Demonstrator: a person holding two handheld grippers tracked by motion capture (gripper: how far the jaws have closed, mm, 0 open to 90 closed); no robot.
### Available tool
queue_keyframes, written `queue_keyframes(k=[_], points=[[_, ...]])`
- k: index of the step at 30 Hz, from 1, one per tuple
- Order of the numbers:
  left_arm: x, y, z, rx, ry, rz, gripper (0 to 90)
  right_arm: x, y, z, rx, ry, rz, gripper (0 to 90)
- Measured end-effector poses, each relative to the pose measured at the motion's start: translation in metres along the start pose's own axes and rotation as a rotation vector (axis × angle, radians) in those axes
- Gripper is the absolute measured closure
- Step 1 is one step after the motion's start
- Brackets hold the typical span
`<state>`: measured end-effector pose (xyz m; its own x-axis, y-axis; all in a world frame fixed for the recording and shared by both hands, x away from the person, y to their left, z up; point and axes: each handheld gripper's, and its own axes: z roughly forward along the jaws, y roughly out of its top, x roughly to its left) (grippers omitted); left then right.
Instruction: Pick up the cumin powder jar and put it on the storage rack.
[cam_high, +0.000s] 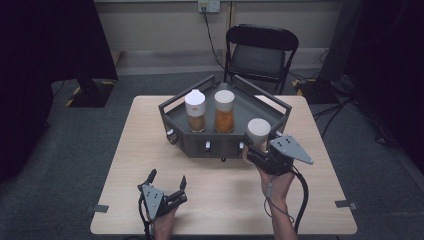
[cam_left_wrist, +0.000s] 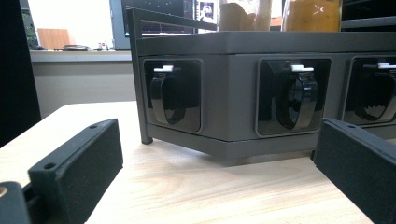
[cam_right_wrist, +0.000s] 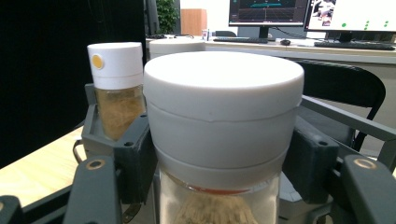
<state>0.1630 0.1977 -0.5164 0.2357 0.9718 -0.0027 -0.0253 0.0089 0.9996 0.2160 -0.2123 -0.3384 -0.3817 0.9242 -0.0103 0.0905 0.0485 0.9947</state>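
Observation:
A dark grey angular rack (cam_high: 200, 145) stands at the middle back of the wooden table. Two white-capped jars stand in it: one with tan contents (cam_high: 195, 111) and one with orange contents (cam_high: 224, 111). My right gripper (cam_high: 252, 150) is shut on a third white-lidded jar (cam_high: 258, 131) at the rack's front right corner. In the right gripper view the pads (cam_right_wrist: 135, 154) press on both sides of this jar (cam_right_wrist: 224, 107), just under its lid. My left gripper (cam_high: 167, 177) rests open near the table's front edge, with nothing between its jaws (cam_left_wrist: 219, 172), facing the rack's front wall (cam_left_wrist: 229, 93).
Black loop handles (cam_left_wrist: 293, 98) sit in recesses along the rack's front. The tan jar (cam_right_wrist: 116, 88) stands left of the held jar in the right gripper view. A black folding chair (cam_high: 260, 52) is behind the table. Bare tabletop (cam_high: 220, 200) lies between the grippers.

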Motion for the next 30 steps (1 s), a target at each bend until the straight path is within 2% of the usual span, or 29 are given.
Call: queue_keyframes(k=[4, 9, 19, 26, 30], points=[[0.0, 0.0, 0.0, 0.0, 0.0, 0.0, 0.7, -0.002, 0.005, 0.004, 0.0, 0.0, 0.0, 33.9], [0.0, 0.0, 0.0, 0.0, -0.002, 0.0, 0.7, -0.005, 0.019, 0.016, 0.012, 0.003, -0.008, 33.9], [0.0, 0.0, 0.0, 0.001, -0.002, 0.0, 0.7, -0.007, 0.031, 0.037, 0.015, 0.009, -0.006, 33.9], [0.0, 0.0, 0.0, 0.001, -0.002, 0.0, 0.7, -0.006, 0.032, 0.045, 0.014, -0.012, -0.006, 33.9], [0.0, 0.0, 0.0, 0.001, -0.001, 0.0, 0.7, -0.01, 0.036, 0.051, 0.013, -0.023, 0.005, 33.9]])
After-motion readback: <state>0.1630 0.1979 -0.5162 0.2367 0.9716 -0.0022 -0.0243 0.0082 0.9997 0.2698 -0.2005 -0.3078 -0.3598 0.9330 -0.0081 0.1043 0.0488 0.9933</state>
